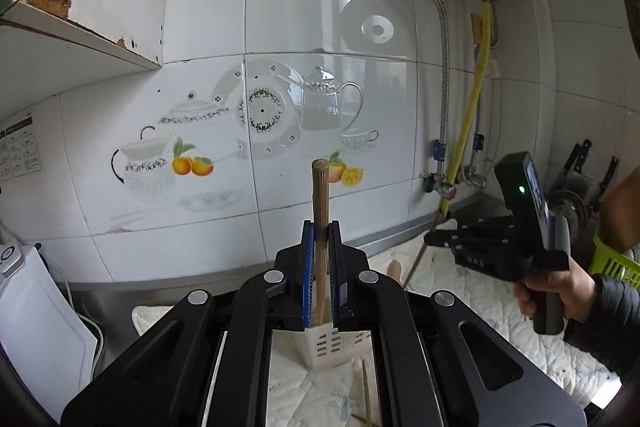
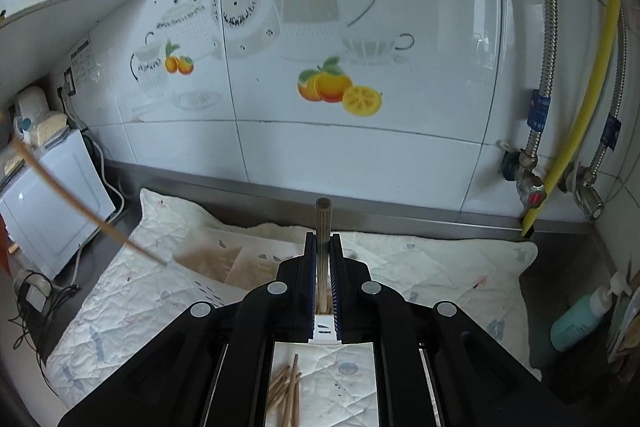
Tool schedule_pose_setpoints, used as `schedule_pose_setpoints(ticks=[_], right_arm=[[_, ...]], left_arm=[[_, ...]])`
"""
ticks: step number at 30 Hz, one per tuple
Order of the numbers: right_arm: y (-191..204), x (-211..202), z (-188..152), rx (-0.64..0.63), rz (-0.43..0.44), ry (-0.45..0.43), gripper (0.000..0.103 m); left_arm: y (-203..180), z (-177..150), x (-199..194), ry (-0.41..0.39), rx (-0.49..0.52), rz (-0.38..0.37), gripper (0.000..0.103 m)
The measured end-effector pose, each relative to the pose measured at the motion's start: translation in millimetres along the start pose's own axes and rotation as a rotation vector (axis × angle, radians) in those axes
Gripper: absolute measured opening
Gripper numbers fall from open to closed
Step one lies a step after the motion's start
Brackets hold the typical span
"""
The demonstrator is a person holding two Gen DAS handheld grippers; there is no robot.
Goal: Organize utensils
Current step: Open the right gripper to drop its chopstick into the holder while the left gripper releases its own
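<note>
Fingers (image 1: 307, 267) of the left gripper (image 1: 320, 267) are clamping a chopstick (image 1: 320, 211) upright, directly above the white slotted holder (image 1: 324, 347) standing on the quilted mat (image 1: 460, 291). To the right of the holder, the right gripper (image 2: 322, 275) is likewise squeezing a second chopstick (image 2: 322, 243) upright between its blue pads. Loose chopsticks (image 2: 286, 395) are lying on the mat just in front of the holder.
</note>
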State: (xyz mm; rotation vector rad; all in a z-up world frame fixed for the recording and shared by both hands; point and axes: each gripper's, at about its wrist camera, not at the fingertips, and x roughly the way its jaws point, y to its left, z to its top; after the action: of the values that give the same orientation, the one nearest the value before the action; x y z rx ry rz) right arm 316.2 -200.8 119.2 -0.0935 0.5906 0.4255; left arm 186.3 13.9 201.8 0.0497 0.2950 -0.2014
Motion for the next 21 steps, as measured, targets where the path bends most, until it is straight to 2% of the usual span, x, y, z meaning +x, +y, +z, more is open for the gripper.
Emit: schedule_pose_setpoints(ticks=[3, 4, 7, 11, 13, 16, 21], right_arm=[[-1.6, 3.1, -4.9, -0.013, -0.011, 0.009, 0.010], [-2.6, 2.3, -6.2, -0.014, -0.012, 0.007, 0.019], [-6.0, -3.5, -9.3, -0.017, -0.022, -0.005, 0.028], [-7.2, -20.7, -16.6, -0.018, -0.027, -0.043, 0.030], [-4.9, -33.2, -24.2, -0.027, -0.029, -0.066, 0.036], [0.7, -51.8, -39.3, -0.040, -0.026, -0.093, 0.037], [7.1, -74.7, -72.3, -0.020, -0.004, -0.097, 0.037]], left_arm=[[6.5, 5.8, 19.0, 0.000, -0.036, 0.000, 0.005], [8.0, 5.2, 26.0, 0.009, -0.043, 0.002, 0.005], [13.2, 0.1, 47.8, 0.048, -0.059, 0.017, 0.005], [20.4, -10.8, 69.9, 0.095, -0.098, 0.006, 0.005], [20.7, -16.3, 77.5, 0.111, -0.097, 0.002, 0.006], [18.5, -23.1, 87.1, 0.139, -0.089, -0.002, 0.006], [16.6, -28.3, 86.0, 0.133, -0.099, -0.016, 0.009]])
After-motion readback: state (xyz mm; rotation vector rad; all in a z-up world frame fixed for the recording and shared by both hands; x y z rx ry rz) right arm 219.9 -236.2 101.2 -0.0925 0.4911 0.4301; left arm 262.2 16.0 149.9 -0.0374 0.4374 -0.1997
